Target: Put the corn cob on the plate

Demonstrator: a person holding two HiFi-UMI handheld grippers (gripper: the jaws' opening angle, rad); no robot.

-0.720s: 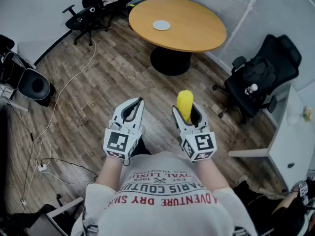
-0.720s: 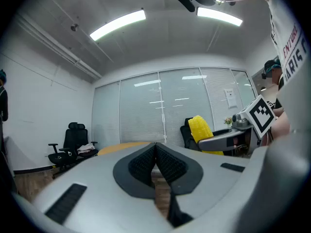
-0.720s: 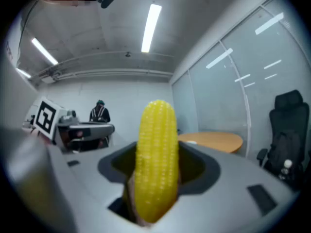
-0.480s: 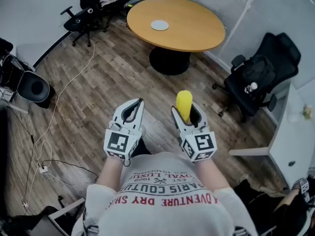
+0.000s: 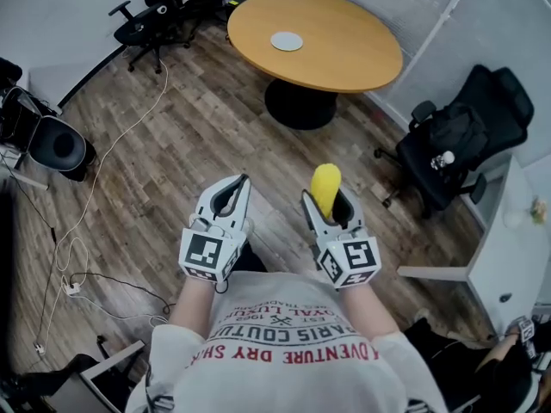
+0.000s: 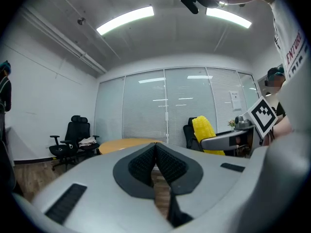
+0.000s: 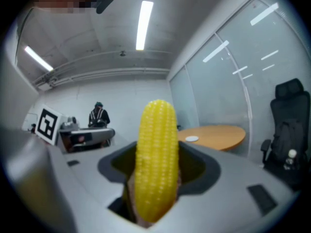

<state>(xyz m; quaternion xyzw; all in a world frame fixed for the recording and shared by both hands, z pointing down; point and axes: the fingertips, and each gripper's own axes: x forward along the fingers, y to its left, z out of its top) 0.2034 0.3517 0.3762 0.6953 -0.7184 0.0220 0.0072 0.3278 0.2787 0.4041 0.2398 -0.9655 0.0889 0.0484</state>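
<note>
1. Well ahead of both claws, across a stretch of wooden floor (image 5: pixel 189 136), stands the round worktop (image 5: pixel 344 54). Neither claw is near it. Judged on position alone, the task is at the carrying stage: pickup is done; approach, lowering and release remain.

2. Right claw (image 5: pixel 329 203): clamped on the corn cob (image 5: pixel 325 186). The jaws stand wide because the cob fills the gap between them, with a pad pressing on either side. Nothing else is in contact with this claw. It is held in front of the person's chest, roughly level.

3. Left claw (image 6: pixel 156 159): jaws together, ridged pads meeting, nothing between them. It sits just beside the right claw, at about the same height, and takes no part in the hold.

4. Corn cob: yellow, seated lengthwise between the right claw's jaws, base end down in the throat, rounded tip projecting past the jaw tips. Grip appears secure; no slippage can be judged from one moment.

5. Plate (image 5: pixel 287 41): small, pale and round, lying flat on the worktop, far ahead of the right claw. Nothing rests on it. Placement is not yet done.
</note>
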